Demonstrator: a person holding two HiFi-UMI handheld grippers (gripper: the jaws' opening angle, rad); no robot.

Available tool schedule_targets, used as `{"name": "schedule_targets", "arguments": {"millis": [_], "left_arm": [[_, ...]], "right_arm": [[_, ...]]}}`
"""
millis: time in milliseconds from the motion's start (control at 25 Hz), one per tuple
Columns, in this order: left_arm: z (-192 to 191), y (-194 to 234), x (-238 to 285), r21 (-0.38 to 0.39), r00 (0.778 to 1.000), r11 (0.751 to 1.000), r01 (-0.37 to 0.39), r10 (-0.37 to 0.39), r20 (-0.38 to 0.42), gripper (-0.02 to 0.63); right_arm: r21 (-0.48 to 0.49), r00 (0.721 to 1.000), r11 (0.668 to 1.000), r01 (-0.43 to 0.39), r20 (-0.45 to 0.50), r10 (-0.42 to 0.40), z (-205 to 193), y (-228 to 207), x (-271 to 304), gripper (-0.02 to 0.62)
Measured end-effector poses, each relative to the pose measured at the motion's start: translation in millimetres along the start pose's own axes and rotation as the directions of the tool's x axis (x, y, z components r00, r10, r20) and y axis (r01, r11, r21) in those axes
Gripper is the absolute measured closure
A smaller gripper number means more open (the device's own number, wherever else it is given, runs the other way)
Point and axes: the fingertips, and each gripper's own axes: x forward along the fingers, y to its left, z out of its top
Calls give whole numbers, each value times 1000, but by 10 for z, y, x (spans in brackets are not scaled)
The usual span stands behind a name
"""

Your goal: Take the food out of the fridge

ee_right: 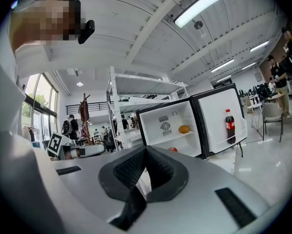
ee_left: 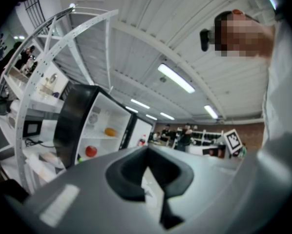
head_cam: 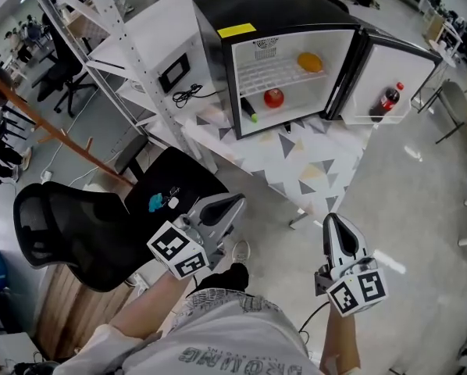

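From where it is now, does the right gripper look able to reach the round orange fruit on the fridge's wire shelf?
Probably not yet. The door of the black fridge stands open and nothing blocks the orange fruit, but the right gripper is well short of it, jaws together.

Fridge [head_cam: 218,22] sits on table [head_cam: 319,170], door [head_cam: 397,65] swung open to its right. Inside: orange [head_cam: 310,62] on upper shelf, apple [head_cam: 273,98] lower down, left of it. Bottle [head_cam: 386,101] stands in door rack. Chair [head_cam: 69,225] left of table, nearer person. L gripper [head_cam: 235,203] & R gripper [head_cam: 333,221] well before fridge.
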Motion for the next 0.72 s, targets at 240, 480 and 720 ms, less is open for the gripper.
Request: {"name": "schedule_targets", "arguments": {"millis": [240,480,720], "left_arm": [[90,360,136,-12,1000,1000,1,-1,-1,601],[179,671,278,-11,1000,1000,16,-16,-10,601],[269,932,381,-10,999,999,38,-38,-19,601]], "right_arm": [[-3,1000,1000,16,-12,-16,64,-59,344,594],[-3,999,999,35,-23,-35,129,-103,678,594],[-4,998,999,50,-26,-50,180,-108,993,594]]}}
